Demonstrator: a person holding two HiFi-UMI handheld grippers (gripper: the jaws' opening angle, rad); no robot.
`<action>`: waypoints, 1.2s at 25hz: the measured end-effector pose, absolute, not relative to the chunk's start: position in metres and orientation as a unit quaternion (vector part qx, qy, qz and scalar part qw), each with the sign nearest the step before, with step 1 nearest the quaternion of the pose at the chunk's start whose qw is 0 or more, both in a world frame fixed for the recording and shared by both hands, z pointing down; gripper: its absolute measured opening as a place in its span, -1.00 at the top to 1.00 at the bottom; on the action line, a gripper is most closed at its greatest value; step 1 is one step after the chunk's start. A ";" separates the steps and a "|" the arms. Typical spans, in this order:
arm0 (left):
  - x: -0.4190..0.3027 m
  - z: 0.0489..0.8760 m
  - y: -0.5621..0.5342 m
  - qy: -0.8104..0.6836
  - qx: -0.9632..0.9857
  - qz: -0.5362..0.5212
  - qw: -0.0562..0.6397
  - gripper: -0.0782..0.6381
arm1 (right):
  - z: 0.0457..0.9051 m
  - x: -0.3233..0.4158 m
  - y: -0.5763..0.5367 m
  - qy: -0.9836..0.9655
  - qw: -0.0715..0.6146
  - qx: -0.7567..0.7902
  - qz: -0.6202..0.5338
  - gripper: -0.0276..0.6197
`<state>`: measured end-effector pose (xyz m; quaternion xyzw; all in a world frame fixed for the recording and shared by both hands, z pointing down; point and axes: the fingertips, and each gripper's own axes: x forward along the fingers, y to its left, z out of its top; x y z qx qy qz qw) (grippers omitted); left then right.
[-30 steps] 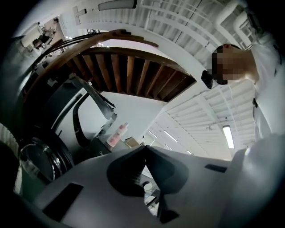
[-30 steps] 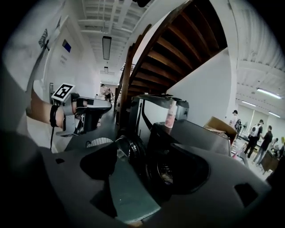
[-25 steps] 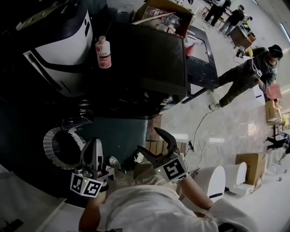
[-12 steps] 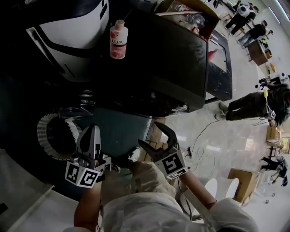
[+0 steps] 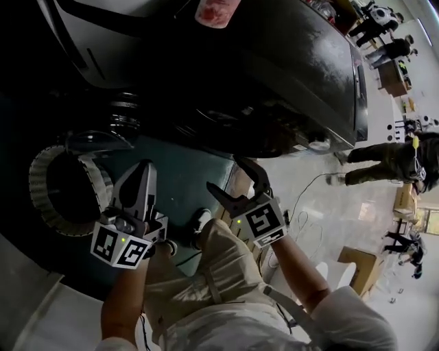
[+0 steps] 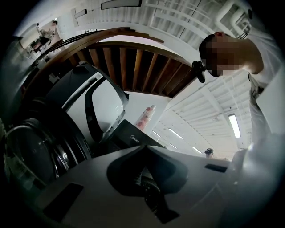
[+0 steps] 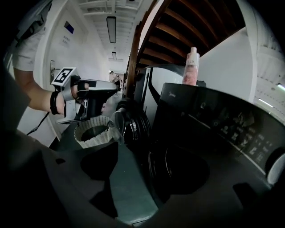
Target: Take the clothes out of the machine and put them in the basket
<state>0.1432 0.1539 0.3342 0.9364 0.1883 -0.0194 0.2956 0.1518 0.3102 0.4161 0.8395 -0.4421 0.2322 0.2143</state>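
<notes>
Two handheld grippers, two laundry machines, one basket and one bottle are in view. The left gripper (image 5: 140, 175), grey with a marker cube, has its fingers clenched together on nothing. The right gripper (image 5: 223, 173), black, has its fingers released and wide. They have just been closing a little, and only floor and machine front show in the gap.

The round white plastic laundry basket (image 5: 103, 188) has slotted walls and stands on the teal floor (image 5: 182, 175) at the left. It is just beside the clear domed door glass (image 7: 111, 119) of the white-and-black machine (image 5: 89, 34). Its inside is too dark to tell what it holds. The glossy black front-loading machine (image 5: 288, 75) stands to the right, its round dark door (image 7: 180, 171) facing the right gripper. The pink bottle (image 5: 218, 10) sits on its top.

Compared with a second ago, both grippers hang lower against the machine fronts. The bottle now sits at the picture's top edge, and the basket lies further left.
</notes>
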 end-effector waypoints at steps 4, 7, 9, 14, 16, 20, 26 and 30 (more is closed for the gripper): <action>0.157 0.377 0.160 0.211 0.929 -0.021 0.304 0.74 | 0.458 0.178 0.306 -0.423 0.214 0.851 0.226 -0.17; 0.173 0.408 0.176 0.236 0.922 -0.025 0.306 0.74 | 0.487 0.197 0.312 -0.413 0.227 0.854 0.219 -0.17; 0.184 0.432 0.188 0.252 0.914 -0.023 0.318 0.74 | 0.508 0.206 0.320 -0.409 0.242 0.854 0.214 -0.17; 0.210 0.500 0.205 0.271 0.905 -0.017 0.328 0.74 | 0.567 0.238 0.334 -0.403 0.272 0.851 0.198 -0.17; 0.217 0.524 0.210 0.276 0.902 -0.019 0.330 0.74 | 0.593 0.250 0.339 -0.402 0.280 0.850 0.194 -0.16; 0.225 0.564 0.217 0.298 0.897 -0.029 0.324 0.74 | 0.639 0.275 0.344 -0.396 0.304 0.848 0.179 -0.15; 0.244 0.626 0.223 0.320 0.875 -0.020 0.362 0.74 | 0.685 0.329 0.354 -0.378 0.327 0.851 0.162 -0.16; 0.259 0.648 0.222 0.346 0.860 -0.015 0.376 0.74 | 0.700 0.364 0.353 -0.368 0.342 0.853 0.143 -0.19</action>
